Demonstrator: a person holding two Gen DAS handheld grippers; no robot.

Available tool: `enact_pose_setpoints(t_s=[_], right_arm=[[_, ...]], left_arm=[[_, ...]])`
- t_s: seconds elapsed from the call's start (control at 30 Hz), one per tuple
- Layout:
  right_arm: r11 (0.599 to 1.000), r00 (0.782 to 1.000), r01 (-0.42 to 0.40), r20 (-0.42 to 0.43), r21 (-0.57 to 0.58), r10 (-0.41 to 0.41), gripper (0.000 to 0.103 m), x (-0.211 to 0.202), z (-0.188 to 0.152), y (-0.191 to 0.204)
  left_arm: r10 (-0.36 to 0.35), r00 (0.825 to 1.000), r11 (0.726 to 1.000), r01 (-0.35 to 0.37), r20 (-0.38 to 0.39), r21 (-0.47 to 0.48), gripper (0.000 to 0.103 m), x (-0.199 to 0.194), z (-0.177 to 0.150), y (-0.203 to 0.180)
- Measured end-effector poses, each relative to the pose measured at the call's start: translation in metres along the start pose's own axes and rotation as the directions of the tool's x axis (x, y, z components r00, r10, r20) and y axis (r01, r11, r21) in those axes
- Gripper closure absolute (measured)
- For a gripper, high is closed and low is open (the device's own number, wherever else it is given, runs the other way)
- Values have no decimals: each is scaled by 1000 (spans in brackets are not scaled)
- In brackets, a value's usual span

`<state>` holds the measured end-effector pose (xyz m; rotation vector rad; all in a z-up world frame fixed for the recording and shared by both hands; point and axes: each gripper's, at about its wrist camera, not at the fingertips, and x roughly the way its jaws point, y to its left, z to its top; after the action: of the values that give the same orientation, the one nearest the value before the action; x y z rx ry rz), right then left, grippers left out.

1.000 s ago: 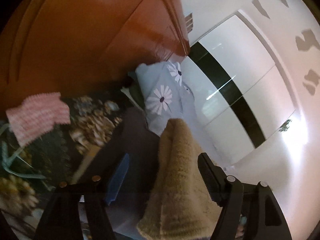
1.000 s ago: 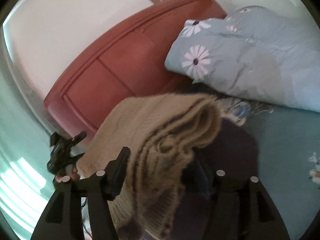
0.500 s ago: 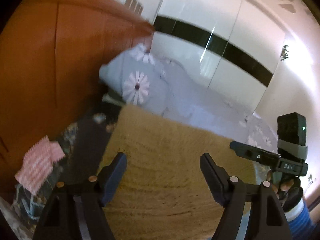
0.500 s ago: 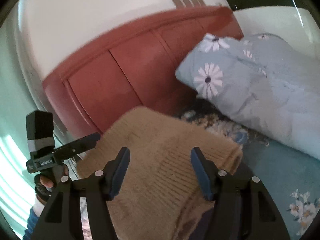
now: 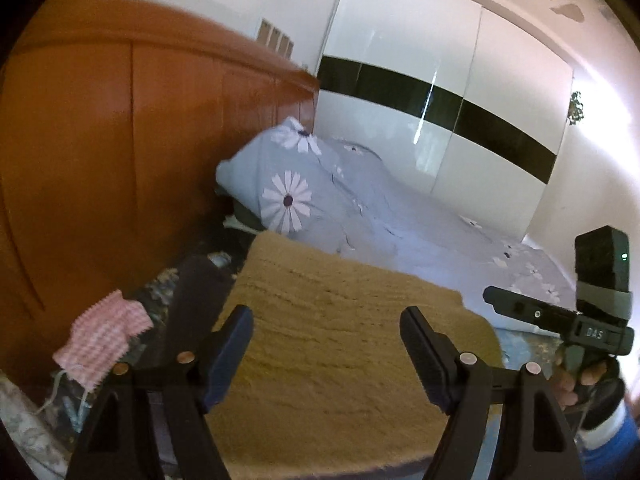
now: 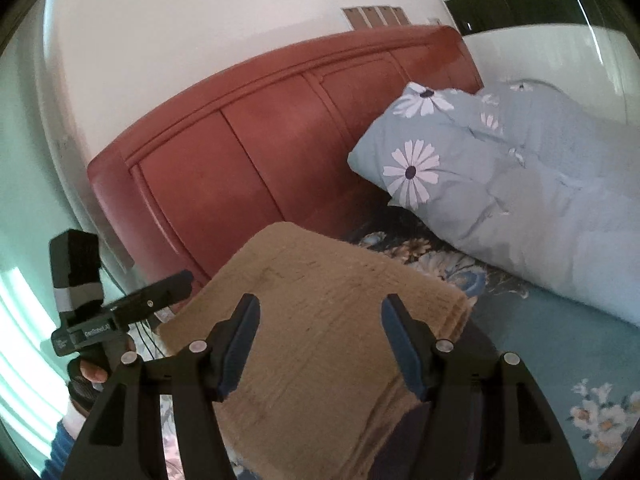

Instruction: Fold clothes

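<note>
A tan knitted sweater [image 5: 332,340] lies folded flat in a rectangle on the bed, on top of a dark garment [image 5: 196,300]. My left gripper [image 5: 326,316] hovers over the sweater's near part, open, with nothing pressed between its blue pads. The same sweater [image 6: 316,280] fills the middle of the right wrist view. My right gripper [image 6: 320,304] stands open above it too. In each view the other gripper's handle shows at the edge, held by a gloved hand [image 5: 592,376].
A pink checked cloth [image 5: 100,344] lies left of the sweater near the red-brown headboard [image 5: 100,160]. A blue daisy-print pillow and duvet [image 6: 480,180] lie behind and to the right. A white wardrobe [image 5: 440,100] stands beyond the bed.
The sweater hung bunched between both grippers' fingers; now it lies spread flat on the bed, let go. Both grippers have rolled level and drawn back and up.
</note>
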<state>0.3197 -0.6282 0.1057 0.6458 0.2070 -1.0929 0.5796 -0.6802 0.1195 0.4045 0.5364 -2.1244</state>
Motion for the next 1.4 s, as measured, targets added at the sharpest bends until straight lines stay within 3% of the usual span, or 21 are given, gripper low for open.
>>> enact_pose_setpoints(t_s=[0.27,0.33,0.37,0.57,0.9,1.1,1.4], right_arm=[[995,999,42,-23,-90,-44,34,-42,-30,30],[995,998,39,-36,-96,-42,24,-51,-42,36],[995,998,40,-40,-95,-44,12,-55,-47,37],[992,995,76,-55,-98,-82,3,-76,-78,46],[953,973,221,-25,-205,-231,3,-106,-128,61],[928,968,233,-23,-290,-250,3,-118,-154,74],[921,949,299,-20,-248,-314,3,-133,-170,65]], left_arm=[[85,994,996,-87,70,26,3,-41,-33,-44],[89,993,996,-90,81,12,0,-49,-47,-51],[91,992,996,-92,86,6,0,-53,-53,-54],[151,986,988,-153,67,23,0,-67,-94,-87],[211,977,977,-210,31,-23,0,-73,-139,-124],[214,977,975,-214,-10,-63,0,-79,-160,-136],[354,935,935,-354,-2,24,0,-81,-181,-162]])
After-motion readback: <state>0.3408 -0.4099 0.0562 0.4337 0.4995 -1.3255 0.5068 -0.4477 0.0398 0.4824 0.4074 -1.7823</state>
